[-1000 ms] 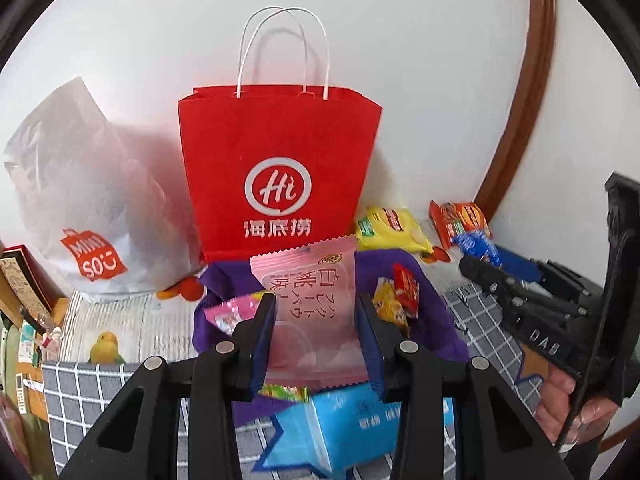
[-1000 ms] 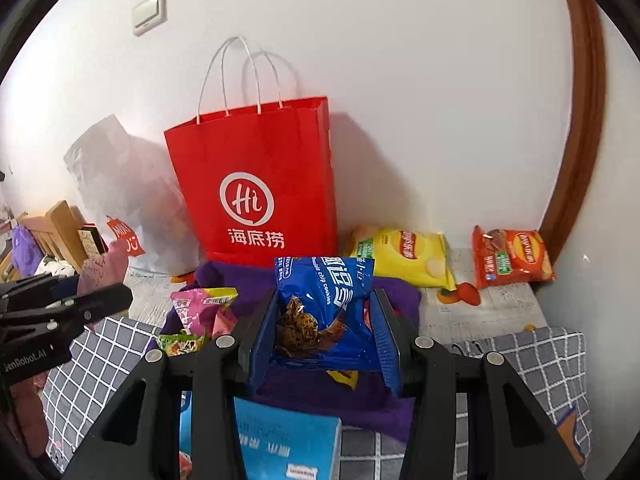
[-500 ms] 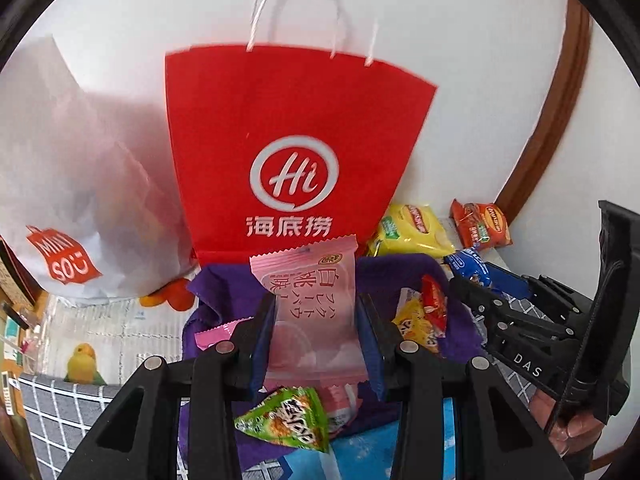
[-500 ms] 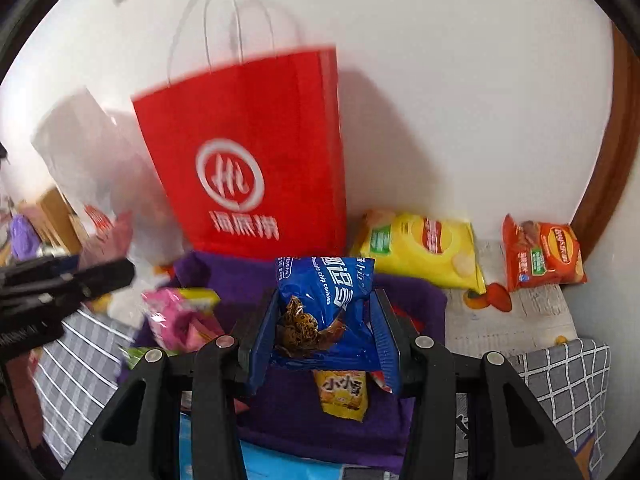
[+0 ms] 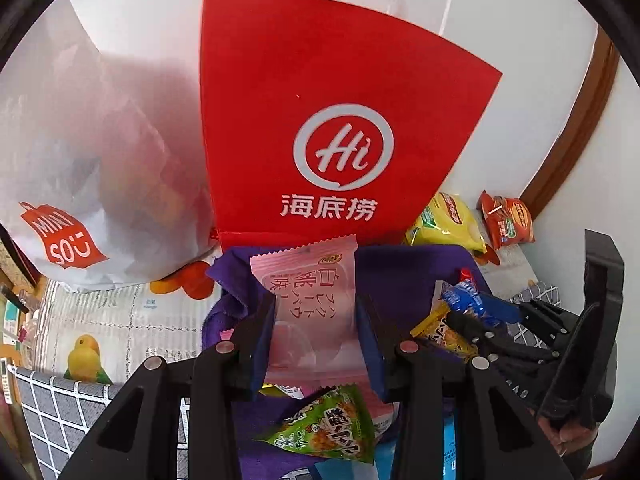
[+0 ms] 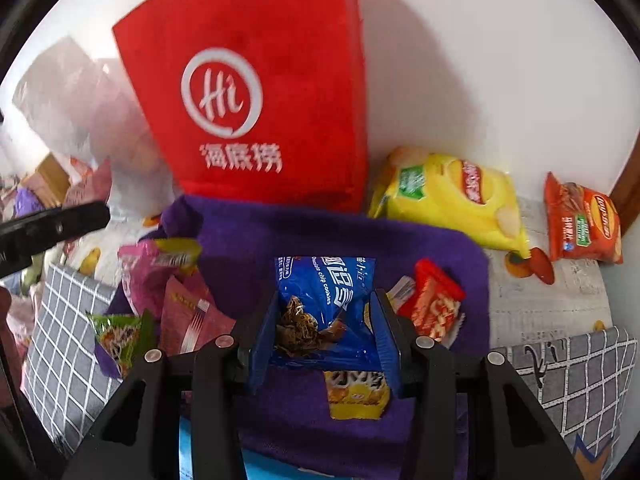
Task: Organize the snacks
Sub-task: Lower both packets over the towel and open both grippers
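My left gripper point(image 5: 316, 336) is shut on a pink snack packet point(image 5: 310, 300), held upright over a purple cloth point(image 5: 400, 276). My right gripper point(image 6: 326, 332) is shut on a blue chocolate chip cookie packet point(image 6: 328, 304) above the same purple cloth point(image 6: 320, 232). Loose snacks lie on the cloth: a green triangular packet point(image 5: 328, 432), a yellow packet point(image 6: 356, 392), a red packet point(image 6: 434, 304) and pink packets point(image 6: 160, 276). In the left wrist view the right gripper point(image 5: 492, 320) shows at the right, carrying the blue packet.
A red paper bag point(image 5: 336, 128) with white handles stands against the wall behind the cloth, a white plastic bag point(image 5: 80, 152) to its left. A yellow crisp bag point(image 6: 452, 196) and an orange crisp bag point(image 6: 580, 220) lie at the right. A grey checked cloth point(image 6: 60, 320) covers the table.
Both grippers have sunk and moved forward toward the purple cloth and the red bag, each still holding its packet. The bag now fills more of both views.
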The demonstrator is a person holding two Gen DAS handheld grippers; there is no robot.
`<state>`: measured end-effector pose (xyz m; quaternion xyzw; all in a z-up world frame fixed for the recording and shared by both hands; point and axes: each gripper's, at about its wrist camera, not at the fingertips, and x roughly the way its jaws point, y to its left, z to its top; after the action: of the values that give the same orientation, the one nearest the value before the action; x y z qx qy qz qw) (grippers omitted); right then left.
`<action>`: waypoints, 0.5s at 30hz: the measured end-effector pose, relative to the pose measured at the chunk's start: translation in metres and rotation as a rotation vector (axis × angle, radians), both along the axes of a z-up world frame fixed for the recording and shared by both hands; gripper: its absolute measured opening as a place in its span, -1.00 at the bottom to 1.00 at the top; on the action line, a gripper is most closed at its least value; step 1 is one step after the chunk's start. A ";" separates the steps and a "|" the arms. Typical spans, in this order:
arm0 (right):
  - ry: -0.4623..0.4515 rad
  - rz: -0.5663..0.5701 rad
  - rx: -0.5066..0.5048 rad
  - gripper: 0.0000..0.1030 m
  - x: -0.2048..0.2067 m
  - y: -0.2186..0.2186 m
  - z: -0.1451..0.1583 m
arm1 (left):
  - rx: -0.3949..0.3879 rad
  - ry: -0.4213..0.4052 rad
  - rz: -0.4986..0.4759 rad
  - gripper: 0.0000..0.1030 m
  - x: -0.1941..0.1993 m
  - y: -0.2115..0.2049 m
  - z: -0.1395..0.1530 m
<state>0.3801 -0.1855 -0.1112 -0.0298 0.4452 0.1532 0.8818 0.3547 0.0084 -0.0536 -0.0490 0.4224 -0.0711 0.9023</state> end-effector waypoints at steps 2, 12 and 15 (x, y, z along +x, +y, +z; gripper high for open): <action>0.009 0.005 -0.021 -0.11 0.001 0.003 -0.004 | 0.007 0.011 -0.009 -0.27 0.001 -0.004 -0.004; 0.060 0.005 -0.062 -0.08 0.006 0.001 -0.009 | -0.002 0.078 -0.036 -0.27 0.009 -0.016 -0.024; 0.070 0.005 -0.061 -0.07 0.007 0.001 -0.011 | 0.002 0.099 -0.031 -0.27 0.011 -0.016 -0.029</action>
<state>0.3869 -0.1848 -0.1223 -0.0525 0.4801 0.1425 0.8639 0.3654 -0.0072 -0.0826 -0.0448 0.4673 -0.0820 0.8791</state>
